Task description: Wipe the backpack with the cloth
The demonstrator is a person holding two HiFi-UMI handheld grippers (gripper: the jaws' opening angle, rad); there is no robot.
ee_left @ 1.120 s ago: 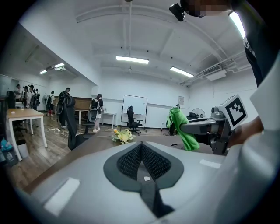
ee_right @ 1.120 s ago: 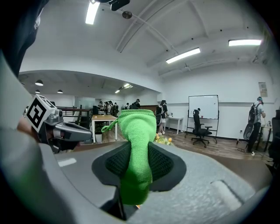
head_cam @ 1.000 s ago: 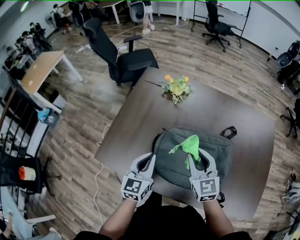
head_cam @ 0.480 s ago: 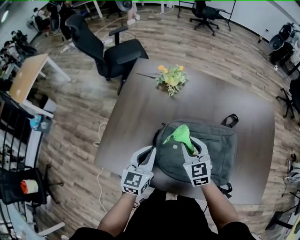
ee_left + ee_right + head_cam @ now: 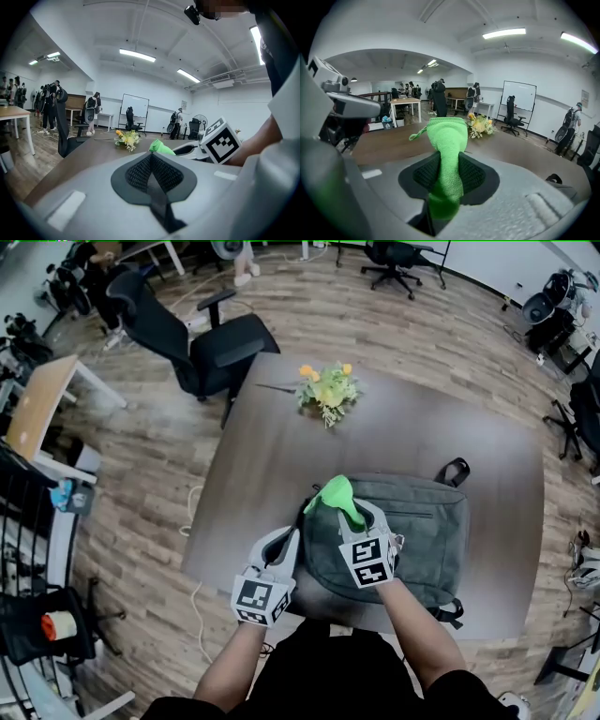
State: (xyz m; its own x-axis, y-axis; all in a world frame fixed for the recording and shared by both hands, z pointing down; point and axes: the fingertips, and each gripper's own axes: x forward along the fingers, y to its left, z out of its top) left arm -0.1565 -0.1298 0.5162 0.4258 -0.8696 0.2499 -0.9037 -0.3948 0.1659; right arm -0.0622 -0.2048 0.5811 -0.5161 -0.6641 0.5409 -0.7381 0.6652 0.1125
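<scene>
Two grippers sat low in the middle of the head view, over the near edge of the dark brown wooden desk [image 5: 281,456]. The right gripper [image 5: 359,515] was clamped on a bright green microfibre cloth [image 5: 446,136], pinched at one bunched end between the dark pads, with the free end poking out past the tips and drooping a little. That cloth looked light, soft and limp, so it would probably fold under itself unless pressed flat; a hold nearer its middle might spread more of it. The grey-green fabric backpack [image 5: 422,531] lay flat on the desk toward the lower right of the frame. It seemed soft-sided and likely to give or creep on the smooth top when rubbed. The right forearm came up from the bottom edge with its gripper above the backpack's left end, pointing toward the upper part of the frame, marker cube facing up; whether the cloth touched the fabric could not be told. The left gripper [image 5: 286,542] had its jaws pressed together on nothing and rested just beside the backpack's left side, well placed to steady it.
</scene>
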